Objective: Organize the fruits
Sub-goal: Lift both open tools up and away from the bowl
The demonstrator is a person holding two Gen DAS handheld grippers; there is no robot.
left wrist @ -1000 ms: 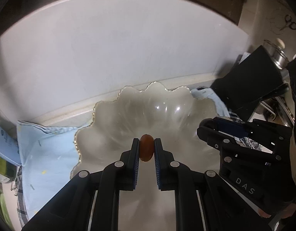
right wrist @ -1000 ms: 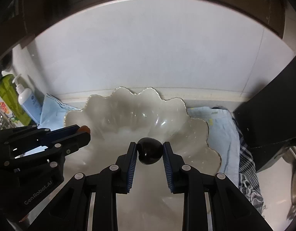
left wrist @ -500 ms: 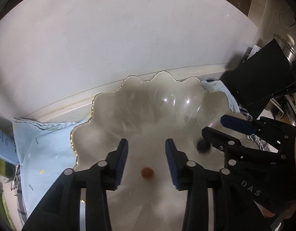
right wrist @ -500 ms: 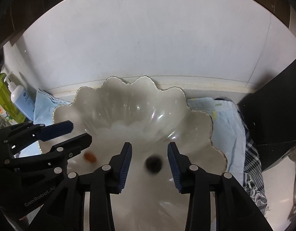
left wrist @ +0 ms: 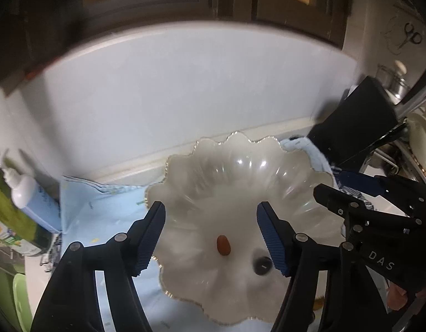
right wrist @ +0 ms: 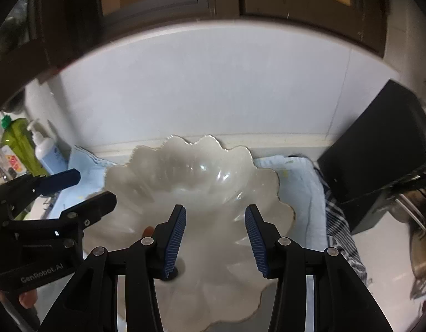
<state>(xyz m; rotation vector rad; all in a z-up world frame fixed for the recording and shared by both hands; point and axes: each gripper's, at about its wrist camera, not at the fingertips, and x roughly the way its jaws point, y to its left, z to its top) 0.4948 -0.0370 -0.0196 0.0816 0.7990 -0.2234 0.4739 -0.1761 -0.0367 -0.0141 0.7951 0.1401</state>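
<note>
The scalloped glass bowl (left wrist: 240, 171) sits on a light blue cloth (left wrist: 102, 207) spread on the counter, its wavy gilt rim close to the white backsplash (left wrist: 185, 88) at the far side and overhanging the cloth toward the near side. Two fruits lie loose on the bowl's floor: a small reddish-brown oval fruit (left wrist: 223, 245) near the middle, and a dark round fruit (left wrist: 262, 266) just to its right, partly behind the left gripper's right finger. The left gripper (left wrist: 211, 238) hovers over the bowl with its jaws opening wide — nothing is pinched between the blue pads, and the brown fruit lies below the gap, free of both. The right gripper (right wrist: 214, 239) hangs over the same bowl, jaws likewise opening with nothing held; in its view the dark fruit (right wrist: 172, 272) peeks out beneath its left finger and the brown one (right wrist: 149, 231) shows as a sliver behind it. The two grippers crowd each other side by side above the bowl. To the right a black box (right wrist: 379, 149) stands against the wall just past the cloth's edge, with a checked towel (right wrist: 340, 229) at its foot; to the left a pump bottle (left wrist: 27, 193) and a green bottle (right wrist: 19, 144) hem in the cloth's far corner — the freest room is up and back toward the near edge.
</note>
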